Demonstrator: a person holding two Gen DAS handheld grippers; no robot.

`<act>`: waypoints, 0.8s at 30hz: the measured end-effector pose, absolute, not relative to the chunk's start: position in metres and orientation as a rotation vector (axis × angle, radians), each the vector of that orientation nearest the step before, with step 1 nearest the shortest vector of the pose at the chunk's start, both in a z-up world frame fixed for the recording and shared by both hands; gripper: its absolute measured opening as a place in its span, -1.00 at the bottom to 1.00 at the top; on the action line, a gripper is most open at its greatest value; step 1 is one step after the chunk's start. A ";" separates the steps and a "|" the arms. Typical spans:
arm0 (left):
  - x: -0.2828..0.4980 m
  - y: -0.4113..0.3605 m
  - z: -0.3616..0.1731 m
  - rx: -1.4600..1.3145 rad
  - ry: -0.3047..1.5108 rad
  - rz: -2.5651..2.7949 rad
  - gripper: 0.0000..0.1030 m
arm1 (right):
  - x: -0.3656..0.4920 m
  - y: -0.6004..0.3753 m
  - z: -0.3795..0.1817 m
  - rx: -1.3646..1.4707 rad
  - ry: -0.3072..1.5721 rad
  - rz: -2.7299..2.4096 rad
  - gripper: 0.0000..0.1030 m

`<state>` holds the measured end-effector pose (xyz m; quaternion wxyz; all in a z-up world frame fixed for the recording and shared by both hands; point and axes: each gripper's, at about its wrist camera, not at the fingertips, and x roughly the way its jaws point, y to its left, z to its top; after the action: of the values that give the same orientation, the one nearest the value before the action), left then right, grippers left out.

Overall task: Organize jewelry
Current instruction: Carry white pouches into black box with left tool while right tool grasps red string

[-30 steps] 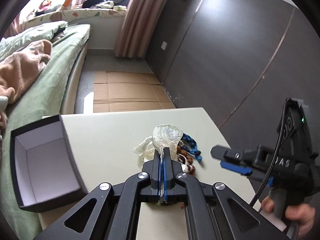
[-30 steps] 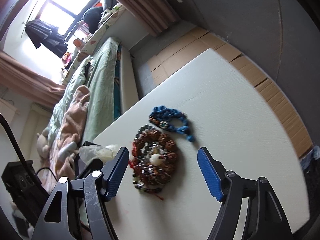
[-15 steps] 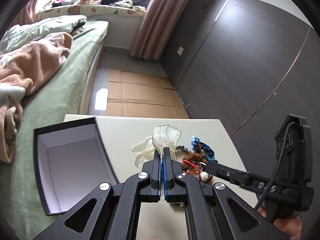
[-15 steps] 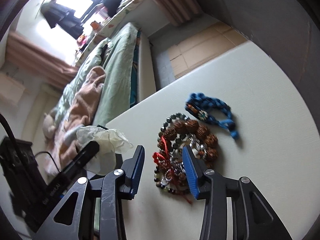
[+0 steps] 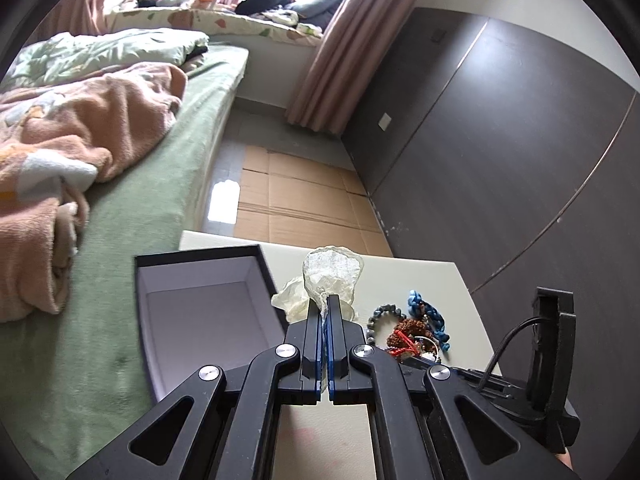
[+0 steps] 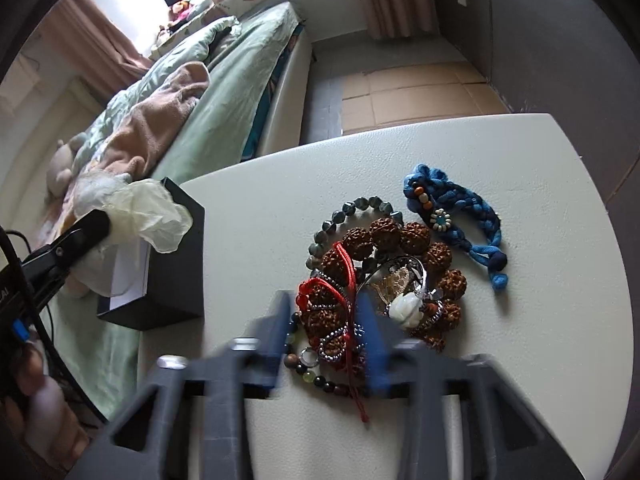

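Note:
My left gripper (image 5: pixel 324 304) is shut on a crumpled clear plastic bag (image 5: pixel 332 276) and holds it beside the open black box (image 5: pixel 200 312), which is white inside. The bag also shows in the right wrist view (image 6: pixel 148 216), at the box's rim (image 6: pixel 180 248). A pile of jewelry (image 6: pixel 376 280) lies on the white table (image 6: pixel 520 184): brown seed beads, a green bead bracelet, a red cord, a white charm. A blue braided bracelet (image 6: pixel 452 216) lies beside it. My right gripper (image 6: pixel 324 320) is blurred, its jaws narrowed around the red cord and beads at the pile's near edge.
A green bed with a pink blanket (image 5: pixel 80 140) runs along the table's left side. Cardboard sheets (image 5: pixel 296 196) cover the floor beyond the table. A dark wall (image 5: pixel 500 160) stands to the right. The box sits at the table's left edge.
The right gripper has moved down onto the jewelry pile and its jaws have closed in from wide open. The left gripper, still holding the bag, has moved closer to the box.

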<state>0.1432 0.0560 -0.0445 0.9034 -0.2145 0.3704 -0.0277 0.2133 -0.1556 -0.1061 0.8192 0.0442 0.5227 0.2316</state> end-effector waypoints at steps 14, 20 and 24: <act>0.109 0.078 -0.034 -0.446 0.732 -0.001 -0.98 | 0.180 -0.189 -0.068 0.322 0.975 0.581 -0.92; 0.101 0.097 -0.034 -0.478 0.713 0.044 -0.98 | 0.167 -0.177 -0.046 0.357 0.893 0.654 -0.92; 0.105 0.105 -0.037 -0.493 0.707 0.057 -0.98 | 0.163 -0.161 -0.040 0.361 0.867 0.693 -0.92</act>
<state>0.1046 0.1054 -0.0368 0.9082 -0.2387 0.3426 0.0275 0.1628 -0.1607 -0.0399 0.8347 0.1703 0.4091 0.3271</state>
